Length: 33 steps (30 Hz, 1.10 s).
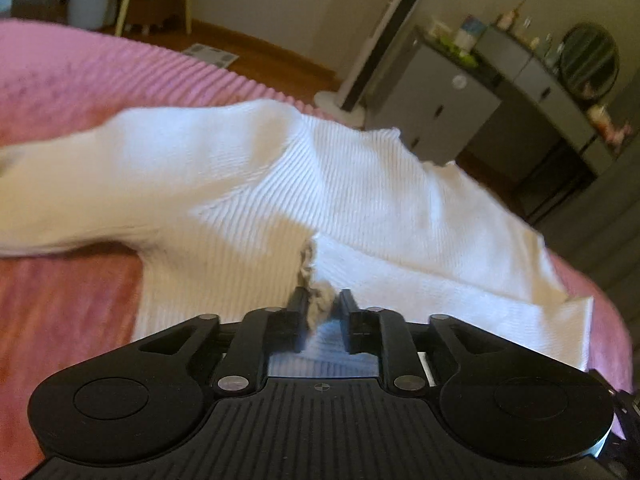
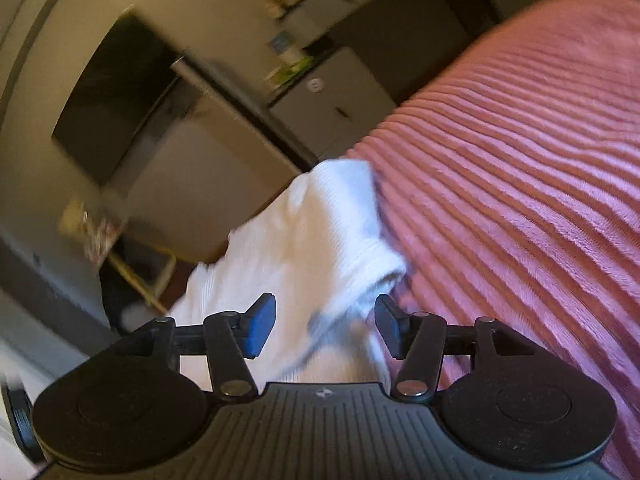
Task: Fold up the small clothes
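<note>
While the white ribbed garment [image 1: 328, 184] lay partly lifted over the pink ribbed bedspread [image 1: 60, 92], we noted the left tongs [image 1: 323, 308] pinching a bunched edge of it, fingers drawn close on the cloth. The right tongs [image 2: 325, 326] stood spread, with a fold of the same garment [image 2: 320, 232] running between the fingers but not gripped. We judged the step to be securing a second hold, so the right tongs would need to close on a single clean edge, level with the left, before any fold was carried over. The bedspread looked plush and likely to drag on the fabric. Beyond the bed we recorded grey cabinets [image 1: 448, 100], a round mirror [image 1: 588, 60] and a wooden floor [image 1: 256, 52]; motion blur hid finer detail.
</note>
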Available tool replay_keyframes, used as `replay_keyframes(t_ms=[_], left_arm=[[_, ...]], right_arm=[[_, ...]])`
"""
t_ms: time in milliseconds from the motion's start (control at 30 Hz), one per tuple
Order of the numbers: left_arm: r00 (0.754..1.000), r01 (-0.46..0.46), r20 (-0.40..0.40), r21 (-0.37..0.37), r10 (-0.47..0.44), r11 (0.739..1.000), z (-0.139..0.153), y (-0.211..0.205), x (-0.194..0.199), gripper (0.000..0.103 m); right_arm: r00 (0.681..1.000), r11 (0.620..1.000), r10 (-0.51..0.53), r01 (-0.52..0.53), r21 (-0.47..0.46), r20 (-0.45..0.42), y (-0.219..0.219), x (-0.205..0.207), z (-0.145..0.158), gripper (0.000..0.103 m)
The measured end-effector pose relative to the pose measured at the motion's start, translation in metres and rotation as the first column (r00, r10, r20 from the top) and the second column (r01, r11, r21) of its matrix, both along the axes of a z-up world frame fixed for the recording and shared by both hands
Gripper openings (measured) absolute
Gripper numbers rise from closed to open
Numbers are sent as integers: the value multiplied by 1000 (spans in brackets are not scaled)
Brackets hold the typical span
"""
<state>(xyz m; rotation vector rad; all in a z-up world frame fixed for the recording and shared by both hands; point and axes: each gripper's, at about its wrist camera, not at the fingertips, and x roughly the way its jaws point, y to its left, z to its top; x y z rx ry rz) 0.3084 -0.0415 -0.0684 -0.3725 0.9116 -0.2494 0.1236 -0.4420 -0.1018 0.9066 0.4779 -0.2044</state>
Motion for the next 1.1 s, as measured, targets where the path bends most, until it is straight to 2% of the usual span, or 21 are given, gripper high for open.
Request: replay_keyframes(t_ms=[33,100,133,167,200,267,300,433,533,667,767,800,833,900,967,1100], left_arm=[[1000,1,1,-28,-1,1000,-2,3,1,35],[1000,-4,-13,-77,3,997,-5,3,9,35],[1000,-1,-19,-79,0,997,-5,1,13,29],[1000,8,-24,-65,-10,998,-7,2,14,24],[1000,10,-27,-35,-11,999,-8,-1,16,8],[1000,9,-26,-22,-9,1000,-5,-2,16,9],[1000,4,-14,-15,-5,1000,-1,-2,15,8],[996,-8,86,37,5,999,25,3,11,8],[985,-40,173,115,20,993,45,8,11,8],[982,-70,185,160,40,985,49,15,21,9],[994,-56,103,198,36,979,28,14,28,17],[995,-50,91,196,33,979,22,14,26,26],[995,-53,98,196,34,979,19,15,21,33],[993,-59,108,194,38,979,14,20,14,41],[992,-77,113,169,58,983,12,31,6,42],[981,-155,137,140,135,978,20,57,-11,59]], right_arm=[[1000,999,-10,10,31,9,-5,3,-2,55],[1000,997,-30,30,74,1,-14,12,-7,49],[999,995,-33,34,92,-4,-17,16,-10,44],[999,993,-44,45,109,-13,-20,21,-14,32],[998,991,-53,56,121,-21,-23,24,-17,20],[998,988,-59,63,138,-36,-26,31,-22,12],[998,990,-57,61,128,-40,-26,34,-21,11],[1000,999,-8,9,-40,17,-8,35,3,11],[995,988,79,-71,-135,56,12,45,20,11],[991,972,132,-125,-200,19,32,61,20,11],[990,962,124,-136,-238,-67,38,71,10,11],[989,955,106,-130,-268,-103,38,74,8,11],[989,950,89,-121,-289,-122,36,75,5,11],[986,945,67,-112,-308,-155,30,79,0,11],[982,941,77,-129,-312,-173,27,83,-5,9],[977,890,83,-161,-426,-197,40,88,-5,9]])
